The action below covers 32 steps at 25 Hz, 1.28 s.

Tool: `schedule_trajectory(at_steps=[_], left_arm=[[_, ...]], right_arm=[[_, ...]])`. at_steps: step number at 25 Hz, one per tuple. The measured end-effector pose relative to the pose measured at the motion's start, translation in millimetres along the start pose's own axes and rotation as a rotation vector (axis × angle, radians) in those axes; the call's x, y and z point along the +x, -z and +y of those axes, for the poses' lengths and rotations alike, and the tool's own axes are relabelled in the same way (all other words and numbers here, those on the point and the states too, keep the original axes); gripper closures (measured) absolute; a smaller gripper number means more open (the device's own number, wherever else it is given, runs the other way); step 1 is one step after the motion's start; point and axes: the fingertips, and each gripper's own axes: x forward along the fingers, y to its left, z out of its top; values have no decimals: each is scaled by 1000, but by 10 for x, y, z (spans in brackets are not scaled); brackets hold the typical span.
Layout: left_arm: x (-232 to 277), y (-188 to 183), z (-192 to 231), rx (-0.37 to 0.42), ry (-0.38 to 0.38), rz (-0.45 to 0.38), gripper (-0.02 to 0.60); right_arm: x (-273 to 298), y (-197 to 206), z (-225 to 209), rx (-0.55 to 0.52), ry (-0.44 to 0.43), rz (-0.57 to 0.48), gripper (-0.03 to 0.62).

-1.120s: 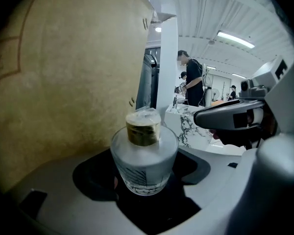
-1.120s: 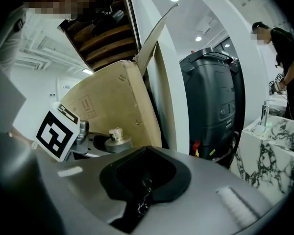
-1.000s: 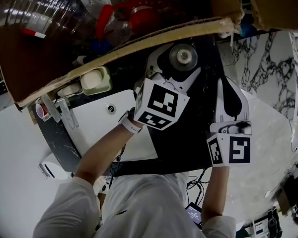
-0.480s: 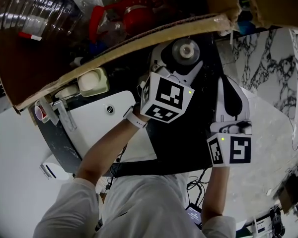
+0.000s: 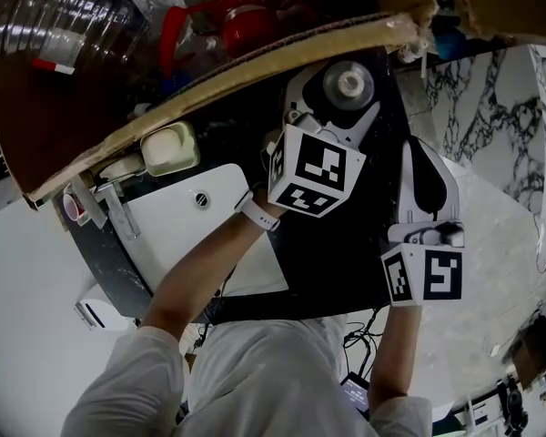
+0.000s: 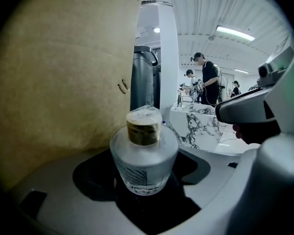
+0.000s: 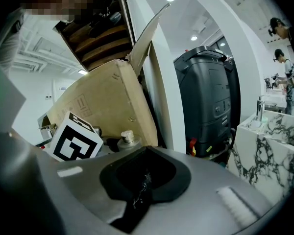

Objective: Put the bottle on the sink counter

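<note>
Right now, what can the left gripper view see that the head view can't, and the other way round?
Only the left gripper view shows the frosted side of the bottle, a tall dark bin behind it and people standing far off. Only the head view shows the white sink basin, the plastic bottles inside the cardboard box and the person's arms. Both show the bottle clamped in the left gripper, that box, the marbled counter and the right gripper.

One frosted bottle (image 6: 144, 158), one cardboard box (image 6: 54, 82), one black bin (image 7: 206, 102), and two grippers: left gripper (image 5: 344, 94), right gripper (image 5: 421, 153).
</note>
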Motion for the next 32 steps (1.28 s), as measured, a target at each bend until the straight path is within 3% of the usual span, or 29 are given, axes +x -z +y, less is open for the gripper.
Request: schedule_trajectory(at_steps=[7,32], left_arm=[[31,44,-36,-13,39,24,244],[-540,78,-52,-30,7,15,241]], right_arm=[[-82,1,-17,3,12,1,583],[-552,-190,197,-18,36,-37,583]])
